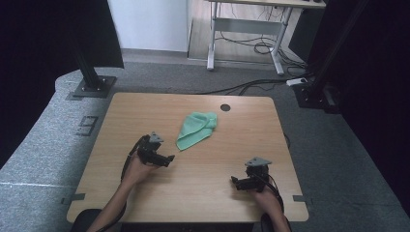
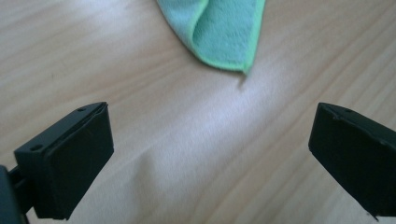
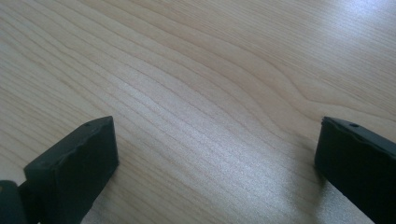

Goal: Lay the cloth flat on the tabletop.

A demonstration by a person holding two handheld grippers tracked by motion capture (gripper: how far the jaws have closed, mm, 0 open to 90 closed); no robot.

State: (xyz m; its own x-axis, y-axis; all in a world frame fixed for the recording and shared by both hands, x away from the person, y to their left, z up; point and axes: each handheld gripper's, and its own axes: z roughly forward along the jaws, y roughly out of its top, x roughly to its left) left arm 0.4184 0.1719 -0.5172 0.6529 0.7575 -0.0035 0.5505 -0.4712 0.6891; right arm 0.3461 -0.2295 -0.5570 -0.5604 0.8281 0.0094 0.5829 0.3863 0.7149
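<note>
High view: you sit at a wooden worktop (image 1: 193, 169) with a claw in each hand, forearms coming in from the near edge.
Cloth: a green cloth (image 1: 196, 129) lies loosely folded and bunched, flat on the worktop, just on your side of the dark round hole (image 1: 225, 108) near the far edge.
Left claw: your left claw (image 1: 167, 158) sits just short of the cloth's near corner, pointing towards it, jaws spread wide apart and holding nothing.
Left gripper view: the cloth's pointed corner (image 2: 219, 35) lies ahead, between the lines of the two jaws, not touching either; this looks like a line-up for pinching that corner.
Right claw: your right claw (image 1: 237, 182) is well apart from the cloth, off to its right and nearer you, jaws also wide apart and holding nothing.
Right gripper view: bare wood grain between the jaws; the hand seems parked, leaving the left free to reach first.
Step in hand: approach to the cloth, no grip made yet.
</note>
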